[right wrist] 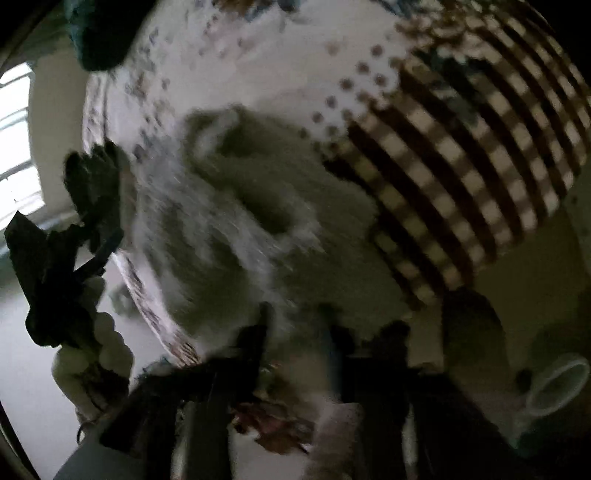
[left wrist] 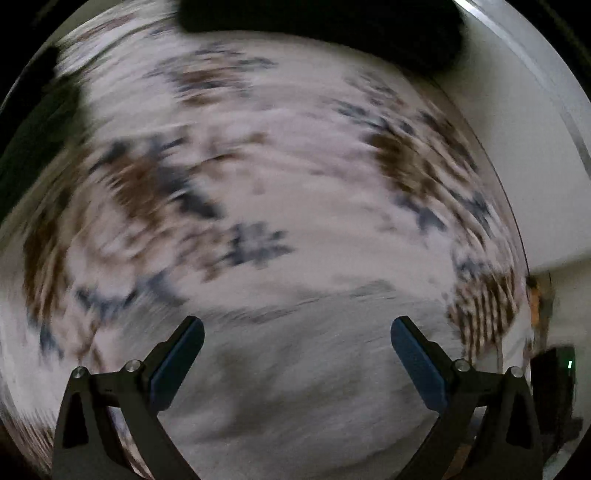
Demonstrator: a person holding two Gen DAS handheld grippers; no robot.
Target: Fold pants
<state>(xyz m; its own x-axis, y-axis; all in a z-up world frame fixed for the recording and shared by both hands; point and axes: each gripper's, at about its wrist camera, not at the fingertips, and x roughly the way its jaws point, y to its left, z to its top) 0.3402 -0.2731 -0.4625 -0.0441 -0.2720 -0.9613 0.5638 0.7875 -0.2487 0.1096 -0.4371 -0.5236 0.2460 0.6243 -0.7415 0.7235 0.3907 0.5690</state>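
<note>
Patterned cloth [left wrist: 295, 155] covers the counter under both views. My left hand-held gripper [left wrist: 297, 332] hangs apart, empty, over grey pants [left wrist: 303, 398] at six o'clock. Right hand-held gripper [right wrist: 295, 321]: blurred, cannot tell. Pants [right wrist: 236, 221] look rumpled; folding mostly remains.

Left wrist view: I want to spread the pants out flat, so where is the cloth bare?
Bare patterned cloth lies mid-frame, between the grey pants below and the dark bundle at the top. It is crowded near the open left tongs, where the pants lie bunched.
</note>
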